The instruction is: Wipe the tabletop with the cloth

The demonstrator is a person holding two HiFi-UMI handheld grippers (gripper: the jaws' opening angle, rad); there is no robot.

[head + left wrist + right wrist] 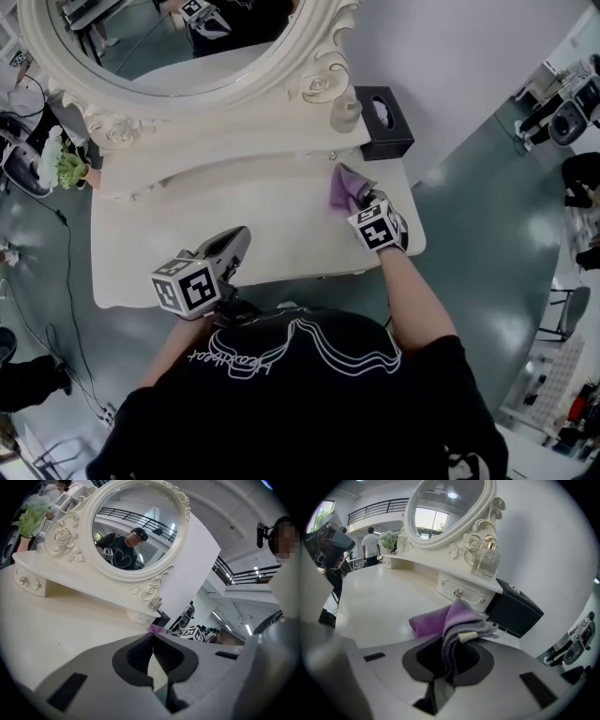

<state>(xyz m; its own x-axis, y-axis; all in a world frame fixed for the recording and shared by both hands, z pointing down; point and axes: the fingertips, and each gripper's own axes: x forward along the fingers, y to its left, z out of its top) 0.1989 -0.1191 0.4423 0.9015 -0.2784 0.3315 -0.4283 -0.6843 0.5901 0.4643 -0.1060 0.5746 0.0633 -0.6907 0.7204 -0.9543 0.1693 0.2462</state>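
while my right hand-held gripper (364,201) pinches the purple cloth (341,186) near the black box (386,124), my left hand-held gripper (238,236) is pressed together.

Right gripper (449,660) clamps the purple cloth (450,620) on the tabletop (384,602); black box (513,609) beside.

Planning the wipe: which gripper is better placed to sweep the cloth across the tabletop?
Right. The right gripper is shut on the purple cloth at the tabletop's right end; the left gripper is shut and empty, near the front edge.
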